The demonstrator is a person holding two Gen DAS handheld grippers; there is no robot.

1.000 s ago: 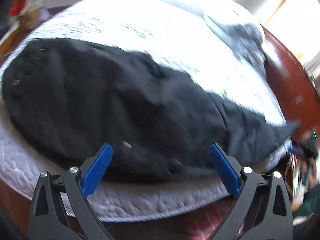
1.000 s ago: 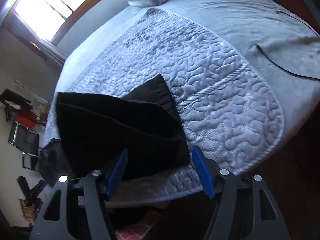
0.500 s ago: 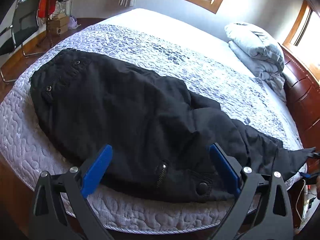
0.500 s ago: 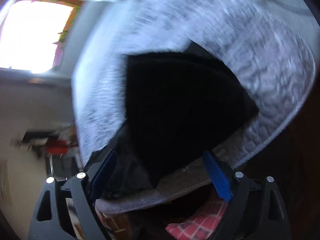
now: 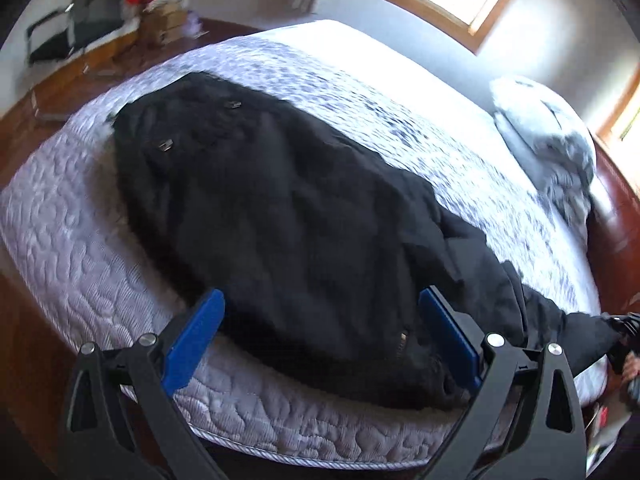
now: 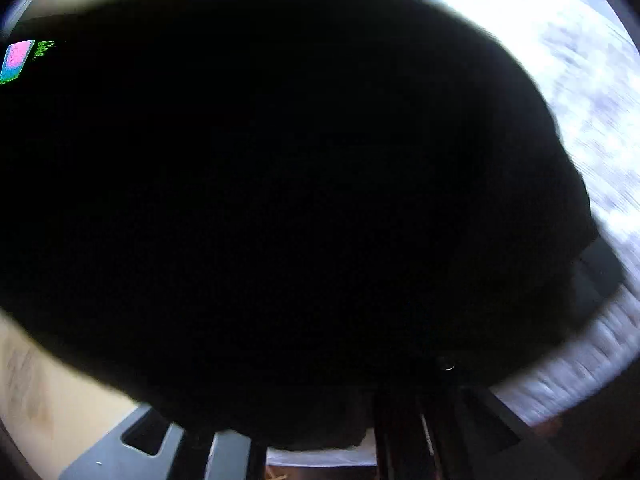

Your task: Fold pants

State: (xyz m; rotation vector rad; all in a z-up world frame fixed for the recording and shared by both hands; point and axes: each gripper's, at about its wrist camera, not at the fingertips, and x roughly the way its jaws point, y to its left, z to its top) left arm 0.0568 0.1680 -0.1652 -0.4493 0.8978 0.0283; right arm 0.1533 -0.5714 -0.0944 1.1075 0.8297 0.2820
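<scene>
The pants (image 5: 288, 216) are matt black cloth, heavy-looking, with small dull metal snaps and a zip. The bed (image 5: 92, 264) wears a pale quilted cover, stitched in a raised pebbled pattern with a slight sheen. The floor (image 5: 24, 128) is glossy reddish wood. The left tool (image 5: 320, 340) has matt black plastic arms, smooth blue pads and shiny screws

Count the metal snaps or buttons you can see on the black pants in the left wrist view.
2 clear ones on the pants, both at the far end: one near the far edge, one nearer the left edge. Blur and folds may hide others near the camera.
</scene>
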